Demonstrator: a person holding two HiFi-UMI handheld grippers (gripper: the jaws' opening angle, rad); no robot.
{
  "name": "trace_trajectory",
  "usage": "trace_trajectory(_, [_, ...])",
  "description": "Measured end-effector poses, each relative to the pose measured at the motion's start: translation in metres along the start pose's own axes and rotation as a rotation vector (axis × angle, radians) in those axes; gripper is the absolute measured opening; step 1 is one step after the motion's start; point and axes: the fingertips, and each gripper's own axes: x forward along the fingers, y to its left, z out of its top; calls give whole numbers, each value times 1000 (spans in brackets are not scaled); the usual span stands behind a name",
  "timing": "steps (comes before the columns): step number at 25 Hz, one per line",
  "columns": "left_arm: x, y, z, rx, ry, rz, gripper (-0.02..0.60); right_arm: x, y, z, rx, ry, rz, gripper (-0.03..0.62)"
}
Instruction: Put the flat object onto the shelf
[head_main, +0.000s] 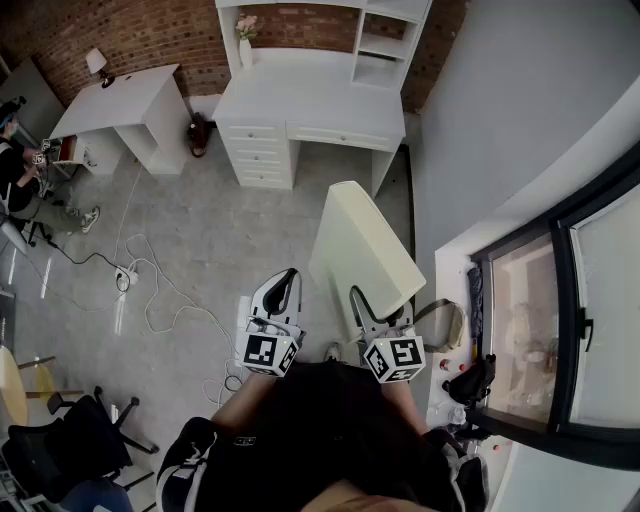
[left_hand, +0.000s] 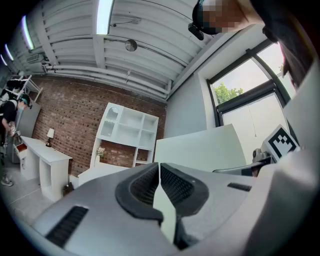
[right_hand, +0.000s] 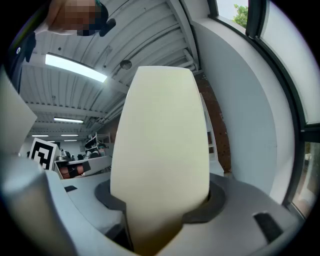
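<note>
Cream flat object (head_main: 360, 255) is off the ground and clamped in the right gripper (head_main: 372, 312).

Head view: the board is held by its near end, its far end aimed toward the shelf (head_main: 385, 45). The shelf is the white open-cubby unit on top of the desk (head_main: 310, 100). The board is well short of the shelf, with bare floor (head_main: 230, 230) between them. The left gripper (head_main: 283, 285) is just left of the board, on the side away from the shelf's cubbies, and is not touching it.

Left gripper view: the jaws are closed tip to tip with nothing between them, so the left gripper (left_hand: 159, 172) is idle. The shelf (left_hand: 127, 127) is ahead against the brick wall (left_hand: 75, 115), and its cubbies look mostly empty. The board (left_hand: 200, 147) shows to the right of the shelf, closer to the camera.

Right gripper view: the right gripper (right_hand: 160, 210) has both pads pressed on the board's faces, jaws held apart by its thickness. The board (right_hand: 160, 140) fills the middle of the frame and blocks most of the shelf.

Progress, my read: pickup is done and the carry is under way. The approach to the shelf, lining up with a cubby or tier, sliding the board in and releasing are left.
</note>
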Motion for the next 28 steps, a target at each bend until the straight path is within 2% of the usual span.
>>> trace_trajectory(11, [15,-7,0,1,-10,1,17,6,-13,2,-8,0,15,291])
trace_trajectory(16, [26,-17,-4,0,-5,3,17,5,-27,4,29,-8,29,293])
trace_trajectory(24, [58,-39,-16,12,2,33,17,8,-66,-5,17,25,68,293])
trace_trajectory(28, [72,-37,-23,26,19,75,18,24,-90,-9,25,44,100,293])
